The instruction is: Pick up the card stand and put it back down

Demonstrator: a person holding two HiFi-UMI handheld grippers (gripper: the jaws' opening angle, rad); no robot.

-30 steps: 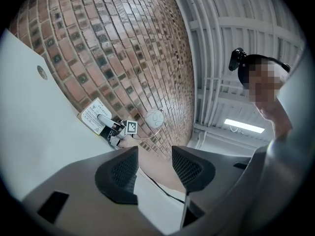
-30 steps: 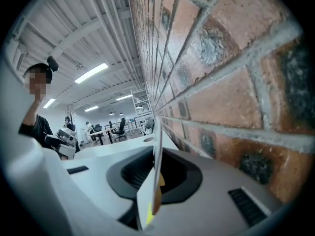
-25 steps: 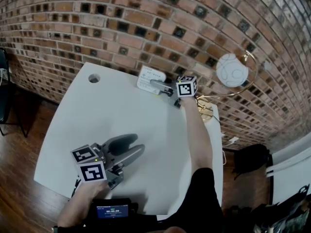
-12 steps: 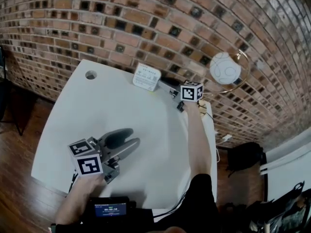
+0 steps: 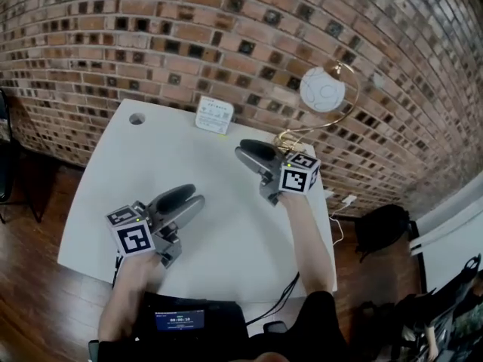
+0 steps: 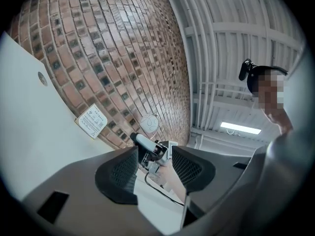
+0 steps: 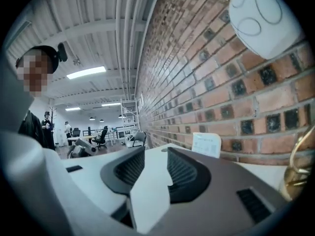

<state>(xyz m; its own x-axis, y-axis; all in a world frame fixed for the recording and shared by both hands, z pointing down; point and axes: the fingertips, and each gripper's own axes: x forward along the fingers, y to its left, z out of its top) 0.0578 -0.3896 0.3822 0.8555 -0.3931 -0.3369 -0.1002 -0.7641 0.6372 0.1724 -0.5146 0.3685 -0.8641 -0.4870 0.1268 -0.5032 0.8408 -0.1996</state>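
The card stand point(image 5: 213, 116), a small white printed card, stands upright at the back of the white table point(image 5: 226, 232), close to the brick wall. It also shows in the left gripper view point(image 6: 92, 121) and the right gripper view point(image 7: 206, 144). My right gripper point(image 5: 247, 154) hovers well in front and to the right of it, apart from it. Its jaws point(image 7: 150, 163) are closing with nothing between them. My left gripper point(image 5: 185, 200) rests near the table's front left, open and empty point(image 6: 153, 168).
A lamp with a white globe point(image 5: 322, 89) and a brass hoop stands at the back right corner, just behind my right gripper. A round cable hole point(image 5: 136, 118) lies at the table's back left. A small screen device point(image 5: 175, 321) sits at the front edge.
My right gripper let go of the card stand and drew back toward me and to the right. The stand stays by the wall. The left gripper has hardly moved.
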